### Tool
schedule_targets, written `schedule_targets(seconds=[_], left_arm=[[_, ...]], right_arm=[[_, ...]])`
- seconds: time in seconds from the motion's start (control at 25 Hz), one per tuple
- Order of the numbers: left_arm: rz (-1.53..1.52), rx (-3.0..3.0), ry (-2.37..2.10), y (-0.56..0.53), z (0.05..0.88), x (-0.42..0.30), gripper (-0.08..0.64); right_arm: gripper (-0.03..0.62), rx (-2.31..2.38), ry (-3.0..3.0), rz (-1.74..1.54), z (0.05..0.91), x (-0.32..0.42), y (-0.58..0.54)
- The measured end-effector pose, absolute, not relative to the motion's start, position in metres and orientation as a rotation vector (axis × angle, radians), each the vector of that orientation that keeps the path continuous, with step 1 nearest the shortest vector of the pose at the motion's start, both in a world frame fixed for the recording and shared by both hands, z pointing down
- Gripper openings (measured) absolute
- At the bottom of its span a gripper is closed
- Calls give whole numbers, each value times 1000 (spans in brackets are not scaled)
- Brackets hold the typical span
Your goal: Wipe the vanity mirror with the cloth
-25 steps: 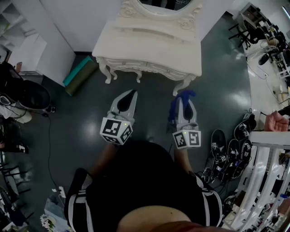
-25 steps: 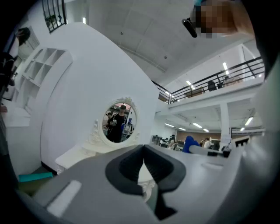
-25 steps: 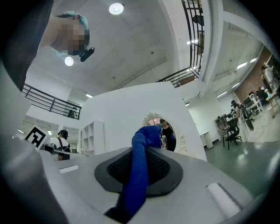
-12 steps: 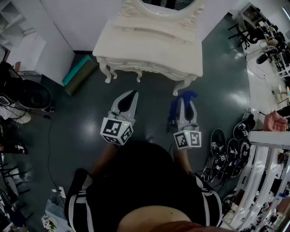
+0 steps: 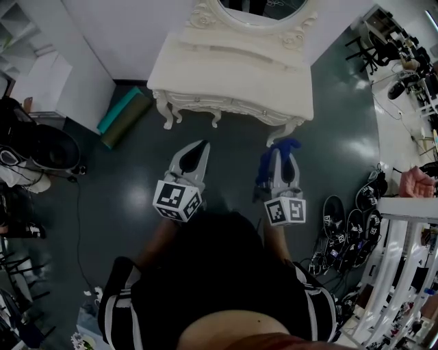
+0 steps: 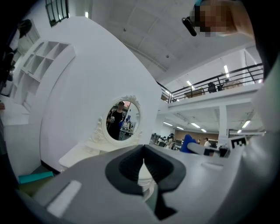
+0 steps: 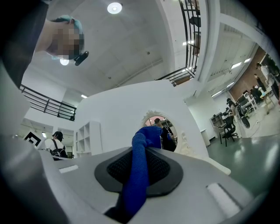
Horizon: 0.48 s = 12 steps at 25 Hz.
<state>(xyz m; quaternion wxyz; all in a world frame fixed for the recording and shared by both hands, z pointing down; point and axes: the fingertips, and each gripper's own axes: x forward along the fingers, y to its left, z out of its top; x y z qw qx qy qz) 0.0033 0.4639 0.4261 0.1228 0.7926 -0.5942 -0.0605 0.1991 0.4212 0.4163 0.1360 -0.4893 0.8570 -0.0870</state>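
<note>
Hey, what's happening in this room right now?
A person faces a white vanity table with an oval mirror, a gripper in each hand. The right gripper is shut on a blue cloth; the left gripper is shut, empty. Both are over the floor, short of the table, and the cloth is not touching the mirror.

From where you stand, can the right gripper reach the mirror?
Probably not yet: the right gripper, shut on the cloth, hangs short of the vanity table, the mirror at its back. Nothing blocks the way.
</note>
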Motion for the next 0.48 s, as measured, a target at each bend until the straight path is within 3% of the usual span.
schedule_targets(seconds=[0.48], left_arm=[[-153,2269,-1707,433,454,-35,12]], right_arm=[[63,-1434,2484,-265,432,163,386]])
